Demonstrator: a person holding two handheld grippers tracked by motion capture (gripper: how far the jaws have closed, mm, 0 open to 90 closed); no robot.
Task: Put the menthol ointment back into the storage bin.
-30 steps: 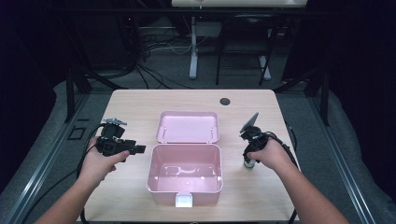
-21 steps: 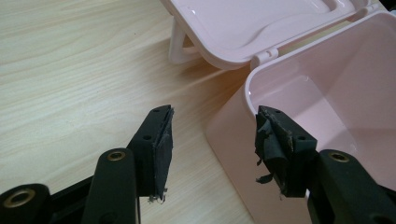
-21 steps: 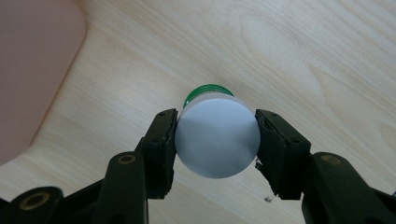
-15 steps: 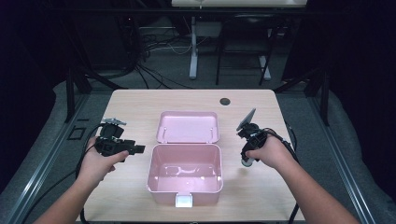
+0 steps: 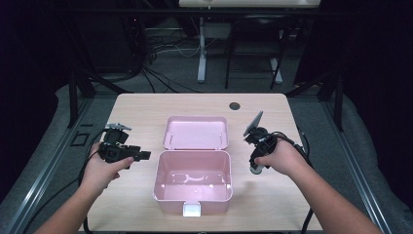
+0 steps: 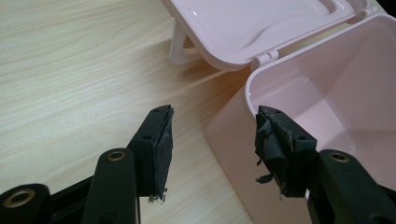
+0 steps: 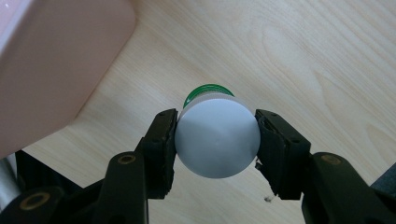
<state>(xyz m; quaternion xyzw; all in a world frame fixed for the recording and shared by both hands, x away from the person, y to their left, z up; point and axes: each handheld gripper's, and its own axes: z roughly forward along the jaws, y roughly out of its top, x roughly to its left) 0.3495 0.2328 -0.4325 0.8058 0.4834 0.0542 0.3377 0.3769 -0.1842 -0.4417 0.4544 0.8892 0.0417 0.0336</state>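
- Two grippers are at work over a wooden table, one in each of the person's hands.
- Left gripper hovers just beside the box's left wall, jaws spread wide with nothing between them; the pads look frayed.
- Pink box sits mid-table, its lid thrown back flat behind it, the inside pale and bare-looking.
- Right gripper points down near the box's right side, clamped on a small white-capped bottle with a green band, standing on the table.
- Dark round hole near the far edge.
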